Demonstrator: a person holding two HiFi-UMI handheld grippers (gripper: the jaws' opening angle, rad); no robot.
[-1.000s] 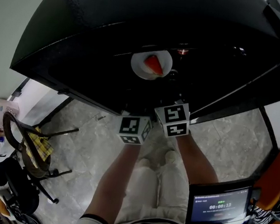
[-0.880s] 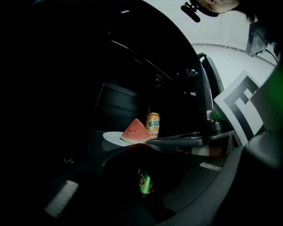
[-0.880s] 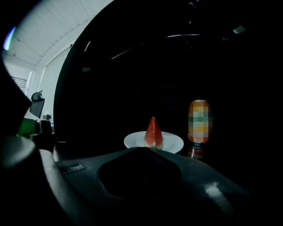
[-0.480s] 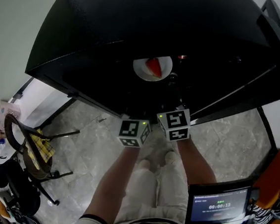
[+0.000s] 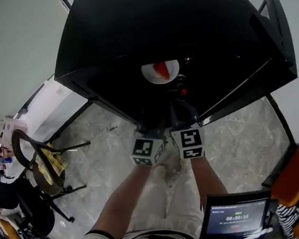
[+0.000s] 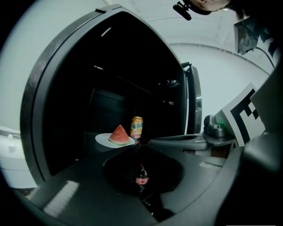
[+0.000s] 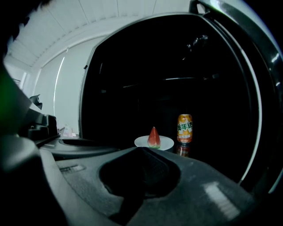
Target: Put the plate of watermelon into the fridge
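One red, green-rinded watermelon wedge (image 7: 153,137) on white plate (image 7: 166,142) inside fridge (image 5: 149,21); my left gripper (image 6: 142,145), right gripper (image 7: 140,149) pressed together, empty.

Fridge (image 6: 110,66) front's open, I can go straight in. The drink can (image 6: 136,128) sits just right of the plate (image 6: 101,139) on the shelf (image 6: 108,148); the shelf's left side looks bare.

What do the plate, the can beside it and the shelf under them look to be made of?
The plate is white, smooth and slightly glossy. It is likely ceramic, though melamine can't be ruled out. The can looks like thin metal, probably aluminium, with orange printing and a paler top rim. The shelf is probably glass with a glossy finish, since it mirrors the can.
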